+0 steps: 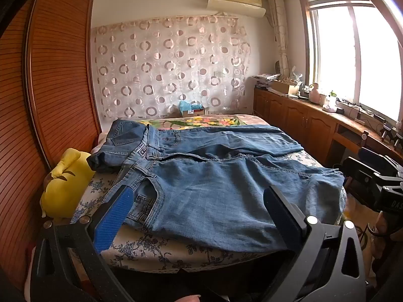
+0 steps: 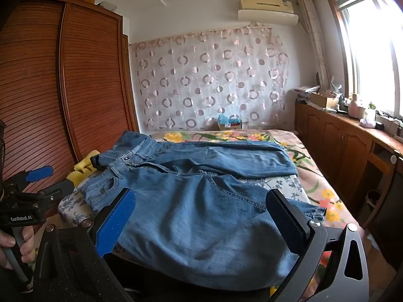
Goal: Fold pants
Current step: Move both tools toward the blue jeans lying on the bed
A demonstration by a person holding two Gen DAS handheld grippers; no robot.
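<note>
Blue jeans (image 1: 214, 191) lie spread on the bed, waistband to the left, both legs running to the right, the near leg hanging over the front edge. They also show in the right wrist view (image 2: 201, 214). My left gripper (image 1: 199, 201) is open and empty, hovering near the front edge by the hip pocket. My right gripper (image 2: 201, 206) is open and empty, over the near leg further right. The left gripper also shows at the left of the right wrist view (image 2: 40, 176), and the right gripper at the right edge of the left wrist view (image 1: 372, 173).
The bed (image 1: 176, 249) has a floral sheet. A yellow plush toy (image 1: 65, 183) sits at its left edge beside a wooden slatted wardrobe (image 1: 55, 80). A cardboard box (image 1: 191, 110) stands at the far end. A wooden cabinet counter (image 1: 314, 118) with clutter runs along the right under the window.
</note>
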